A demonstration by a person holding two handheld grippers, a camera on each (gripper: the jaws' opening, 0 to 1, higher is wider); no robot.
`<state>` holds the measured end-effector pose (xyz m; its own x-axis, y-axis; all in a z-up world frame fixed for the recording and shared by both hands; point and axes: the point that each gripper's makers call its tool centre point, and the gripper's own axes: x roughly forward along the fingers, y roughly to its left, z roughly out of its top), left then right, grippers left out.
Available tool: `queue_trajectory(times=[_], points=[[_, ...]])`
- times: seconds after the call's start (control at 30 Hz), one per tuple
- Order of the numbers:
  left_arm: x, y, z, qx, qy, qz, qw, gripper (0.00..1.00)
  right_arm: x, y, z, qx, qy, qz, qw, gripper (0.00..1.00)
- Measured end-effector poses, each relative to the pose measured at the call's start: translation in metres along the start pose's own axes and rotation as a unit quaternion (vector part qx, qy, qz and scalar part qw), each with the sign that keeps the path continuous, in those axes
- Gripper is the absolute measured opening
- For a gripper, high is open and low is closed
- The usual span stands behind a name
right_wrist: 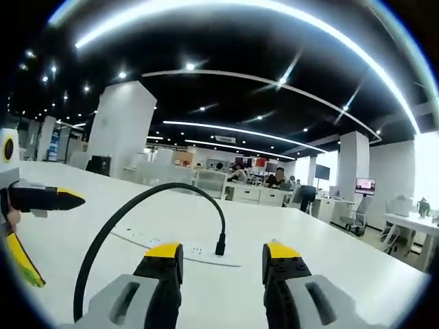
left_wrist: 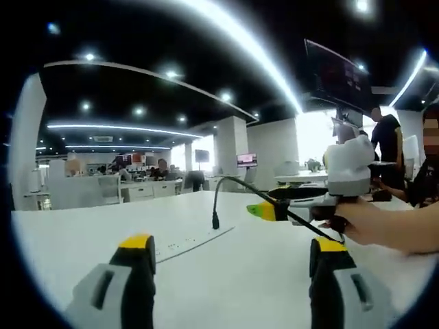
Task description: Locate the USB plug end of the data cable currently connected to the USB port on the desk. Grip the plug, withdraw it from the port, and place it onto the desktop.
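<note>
Left gripper view: fingers spread wide and empty over the white desk; the USB plug stands in the power strip at 12 o'clock.

Right gripper view: fingers wide apart, plug just ahead between them. The cable looks light and springy; take the stiff plug body.

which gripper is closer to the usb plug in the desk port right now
Right. The right gripper sits just in front of the USB plug, jaws open either side. The left gripper hangs farther back from it.
</note>
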<state>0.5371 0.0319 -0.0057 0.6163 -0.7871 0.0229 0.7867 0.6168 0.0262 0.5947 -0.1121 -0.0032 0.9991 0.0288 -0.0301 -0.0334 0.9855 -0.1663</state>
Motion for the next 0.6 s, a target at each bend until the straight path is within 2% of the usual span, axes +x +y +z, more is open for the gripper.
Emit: queue_trajectory(times=[0.37,0.6], points=[[0.015,0.01,-0.01,-0.012,0.006,0.009,0.9999,0.94,0.017,0.003,-0.002,0.013,-0.001,0.006,0.9999,0.47],[0.023,0.016,-0.016,-0.012,0.011,0.012,0.9998,0.94,0.03,0.008,-0.004,0.02,0.006,0.026,0.9994,0.47]])
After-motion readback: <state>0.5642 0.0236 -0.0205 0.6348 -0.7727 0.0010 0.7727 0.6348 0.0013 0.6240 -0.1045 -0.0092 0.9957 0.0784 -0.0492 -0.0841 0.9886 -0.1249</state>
